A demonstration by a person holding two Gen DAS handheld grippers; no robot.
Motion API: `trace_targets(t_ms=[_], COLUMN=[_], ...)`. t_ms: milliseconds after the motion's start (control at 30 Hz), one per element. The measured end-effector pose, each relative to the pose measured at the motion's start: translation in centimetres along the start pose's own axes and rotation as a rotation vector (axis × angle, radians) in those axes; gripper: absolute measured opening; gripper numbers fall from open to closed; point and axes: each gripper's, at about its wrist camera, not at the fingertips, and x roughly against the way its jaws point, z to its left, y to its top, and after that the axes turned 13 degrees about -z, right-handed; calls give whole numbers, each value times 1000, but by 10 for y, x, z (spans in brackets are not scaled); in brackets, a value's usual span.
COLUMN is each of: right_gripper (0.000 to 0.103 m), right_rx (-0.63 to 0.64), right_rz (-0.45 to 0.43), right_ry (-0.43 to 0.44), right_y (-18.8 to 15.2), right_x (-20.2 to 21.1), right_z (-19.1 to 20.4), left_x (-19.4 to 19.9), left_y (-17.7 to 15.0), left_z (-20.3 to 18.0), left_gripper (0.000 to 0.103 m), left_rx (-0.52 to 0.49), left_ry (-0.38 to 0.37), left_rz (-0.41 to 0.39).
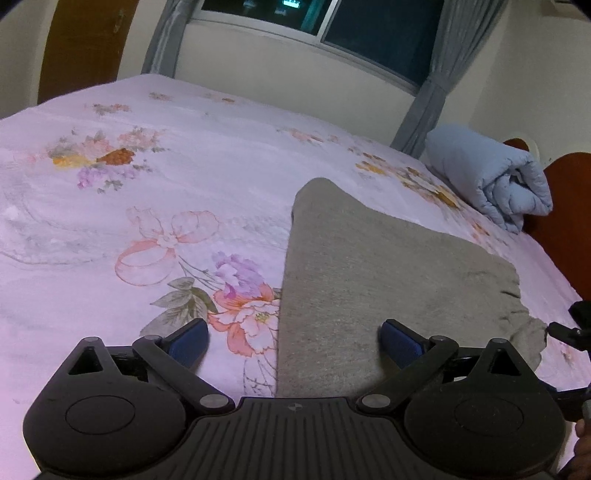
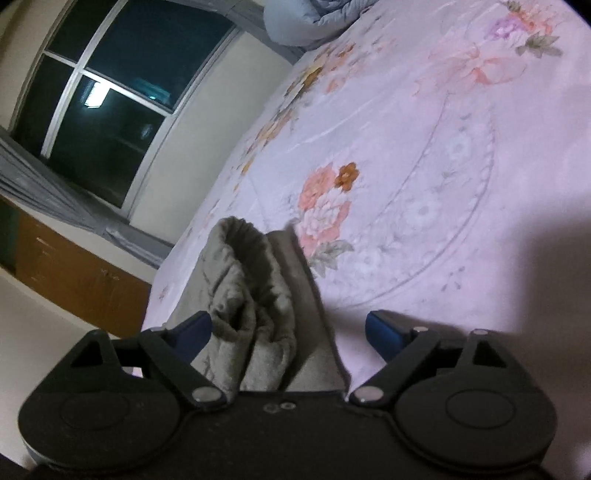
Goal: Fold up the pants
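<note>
Lying folded, grey pants (image 2: 255, 314) between right hand-held gripper (image 2: 288, 332) (jaws wide), unheld.

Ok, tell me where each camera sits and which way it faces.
Left wrist: on the left claw, looking down across the bed toward the window; its open claw and the pants show, with the right claw's tip at the right edge.
Right wrist: on the right claw, rolled sideways, facing the pants' bunched end; its open claw shows.
Shared: pants, bed, window, rolled blanket.
</note>
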Motion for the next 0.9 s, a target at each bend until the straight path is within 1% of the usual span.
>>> trace_targets(t_ms=[67, 300, 400, 533, 667, 700, 733, 767, 800, 833, 867, 900], right_gripper=[91, 93, 93, 93, 92, 92, 89, 85, 84, 79, 66, 59], right_rx=[3, 28, 46, 52, 48, 46, 48, 49, 52, 60, 68, 72], right_rz=[17, 105, 143, 186, 218, 229, 244, 262, 281, 299, 320, 334], right_ry=[16, 80, 103, 132, 155, 159, 160, 166, 170, 159, 141, 136], right_y=[-1, -1, 0, 3, 4, 5, 5, 6, 7, 7, 7, 8], right_x=[-6, -25, -35, -48, -52, -53, -54, -54, -56, -59, -63, -66], right_z=[1, 7, 10, 12, 11, 10, 11, 11, 13, 13, 14, 15], left_x=[-4, -27, -41, -57, -65, -65, -65, -65, -67, -68, -69, -69], left_y=[0, 0, 0, 1, -1, -1, -1, -1, 0, 0, 0, 1], left_z=[1, -2, -7, -11, -15, -15, -16, -17, -16, -14, -11, -10], left_gripper=[100, 102, 103, 103, 102, 98, 93, 82, 73, 67, 53, 39], left_rx=[18, 60, 94, 181, 188, 195, 196, 177, 163, 163, 168, 161], left_ry=[-7, -46, -86, -165, -184, -201, -213, -197, -188, -186, -186, -188], left_rz=[10, 52, 82, 124, 145, 149, 155, 161, 169, 173, 176, 179])
